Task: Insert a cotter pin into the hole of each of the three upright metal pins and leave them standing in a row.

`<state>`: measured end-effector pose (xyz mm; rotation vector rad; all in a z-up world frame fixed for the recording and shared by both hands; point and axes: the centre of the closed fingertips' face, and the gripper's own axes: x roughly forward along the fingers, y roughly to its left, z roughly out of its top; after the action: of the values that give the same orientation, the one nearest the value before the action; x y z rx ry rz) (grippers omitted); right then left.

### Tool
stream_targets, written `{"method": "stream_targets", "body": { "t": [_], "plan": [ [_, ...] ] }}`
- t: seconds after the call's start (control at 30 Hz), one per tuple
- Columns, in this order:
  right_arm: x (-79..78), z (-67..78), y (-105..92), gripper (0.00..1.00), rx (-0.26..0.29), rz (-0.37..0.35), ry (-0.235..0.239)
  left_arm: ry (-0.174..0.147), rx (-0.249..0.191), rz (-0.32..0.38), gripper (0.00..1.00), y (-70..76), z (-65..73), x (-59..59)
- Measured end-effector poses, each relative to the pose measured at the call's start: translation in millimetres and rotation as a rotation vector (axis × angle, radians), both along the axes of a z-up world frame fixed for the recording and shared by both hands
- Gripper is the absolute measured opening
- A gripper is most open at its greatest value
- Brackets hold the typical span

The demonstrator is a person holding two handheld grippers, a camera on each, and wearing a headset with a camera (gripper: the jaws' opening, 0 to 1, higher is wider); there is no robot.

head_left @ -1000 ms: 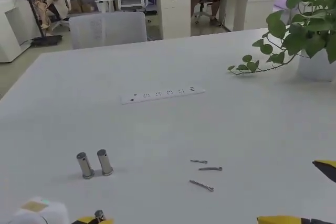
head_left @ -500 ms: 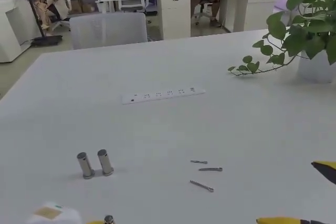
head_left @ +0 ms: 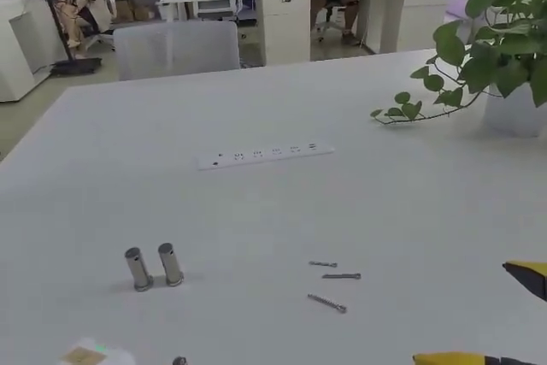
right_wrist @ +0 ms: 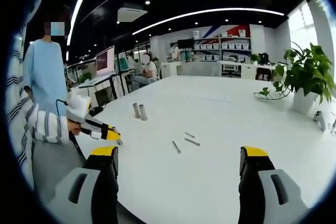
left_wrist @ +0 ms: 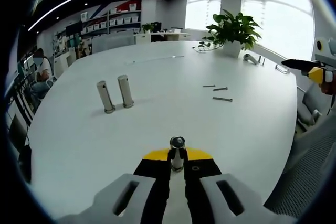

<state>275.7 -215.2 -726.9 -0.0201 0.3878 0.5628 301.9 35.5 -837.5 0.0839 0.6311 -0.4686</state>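
Note:
Two metal pins point(head_left: 137, 268) point(head_left: 170, 264) stand upright side by side on the white table point(head_left: 256, 211), left of centre. A third metal pin point(left_wrist: 177, 143) is upright between the jaws of my left gripper point(left_wrist: 177, 157), which is shut on it near the table's front edge, below and right of the standing pair point(left_wrist: 115, 94). Three cotter pins point(head_left: 323, 264) point(head_left: 341, 276) point(head_left: 327, 303) lie loose to the right. My right gripper point(head_left: 461, 314) hovers open at the front right, empty, with the cotter pins point(right_wrist: 182, 142) ahead of it.
A white power strip point(head_left: 263, 156) lies across the middle of the table. A potted plant point(head_left: 500, 57) stands at the far right with trailing stems. A grey chair point(head_left: 175, 47) is at the far edge.
My left gripper with the pin has slid right and back toward the near edge, nearly leaving the bottom of the head view. The right gripper has hardly moved.

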Motion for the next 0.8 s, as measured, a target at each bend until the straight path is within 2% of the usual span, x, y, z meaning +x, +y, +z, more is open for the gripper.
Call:
{"method": "stream_targets", "body": {
  "t": [0.2,0.37,0.67,0.8],
  "plan": [
    [0.4,2.1,-0.9,0.98,-0.008,-0.001,-0.004,-0.012,0.006,-0.019,0.07,-2.4,0.0,-0.5],
    [0.0,2.6,-0.8,0.98,-0.005,-0.001,-0.007,-0.002,-0.008,-0.022,0.08,-3.7,0.2,-1.2],
    [0.0,1.2,0.6,0.98,0.0,0.003,-0.005,-0.029,-0.003,-0.05,0.09,-6.7,7.5,-0.1],
    [1.2,1.4,1.9,0.98,-0.002,0.009,-0.007,-0.039,-0.006,-0.061,0.13,-8.3,10.2,1.4]
  ]
}}
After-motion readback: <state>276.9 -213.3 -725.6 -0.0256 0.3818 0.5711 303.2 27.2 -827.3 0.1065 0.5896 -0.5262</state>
